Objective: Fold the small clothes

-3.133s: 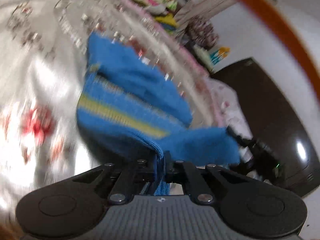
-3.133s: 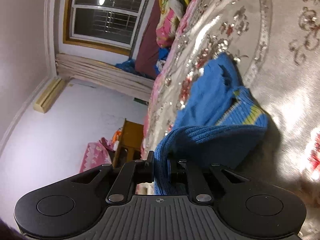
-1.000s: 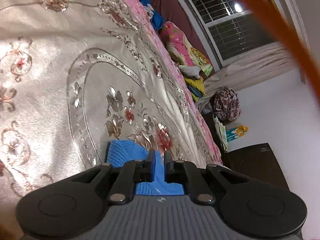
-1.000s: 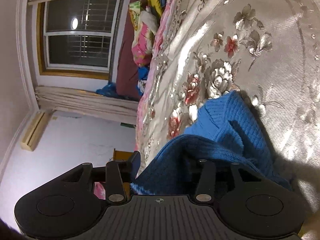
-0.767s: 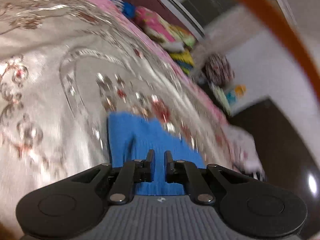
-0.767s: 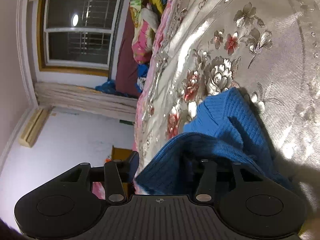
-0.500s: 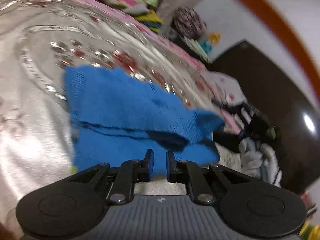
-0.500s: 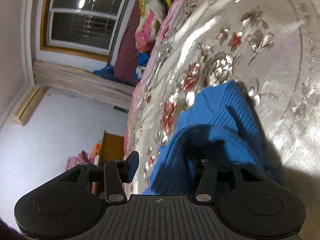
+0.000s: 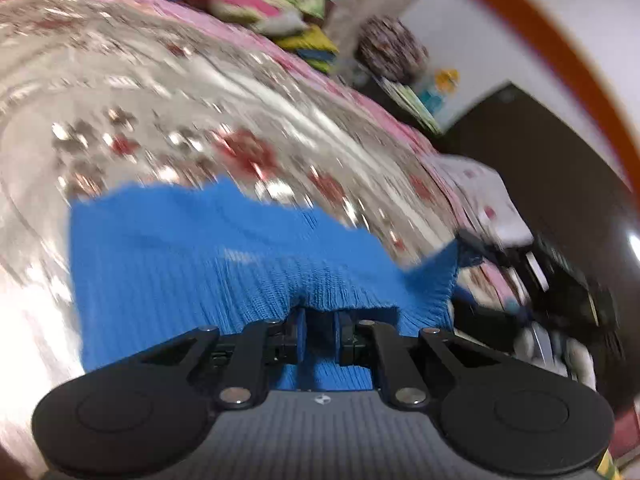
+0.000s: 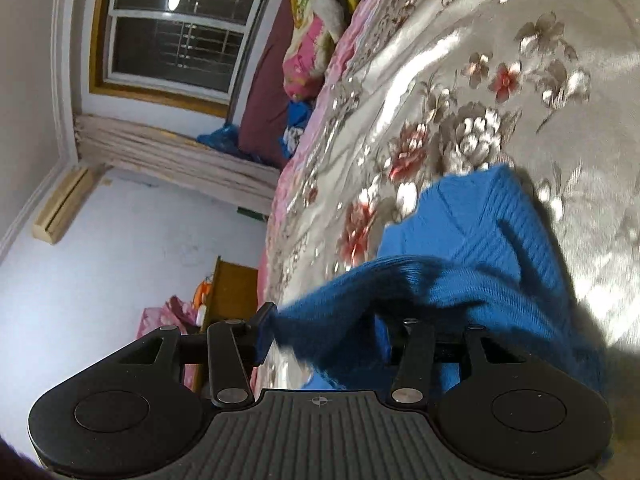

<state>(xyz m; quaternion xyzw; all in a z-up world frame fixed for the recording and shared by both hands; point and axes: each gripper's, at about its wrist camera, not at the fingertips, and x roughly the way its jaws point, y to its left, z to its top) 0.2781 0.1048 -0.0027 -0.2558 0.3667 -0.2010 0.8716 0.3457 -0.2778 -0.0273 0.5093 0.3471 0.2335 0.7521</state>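
A blue knit sweater (image 9: 180, 264) lies folded on the floral bedspread (image 9: 132, 120). My left gripper (image 9: 320, 332) sits at its near edge. Its jaws stand almost together, with a bunched fold of the knit in the narrow gap and ridges of cloth running in to the tips. In the right wrist view the blue sweater (image 10: 488, 232) rises in a loose fold towards my right gripper (image 10: 324, 336). That gripper is wide open. The cloth drapes between its fingers and over the right one, and the left finger (image 10: 262, 332) stands clear of it.
The bedspread (image 10: 500, 80) stretches away beyond the sweater. Pillows and folded clothes (image 9: 256, 4) are piled at the bed's far end, under a window (image 10: 176, 28). A dark cabinet (image 9: 560, 184) and a wooden stand (image 10: 232, 292) flank the bed.
The left gripper has swung back and rolled, from the sweater's far corner to its near edge, where cloth now bunches in its jaws. The right gripper has stayed wide open over the fold.
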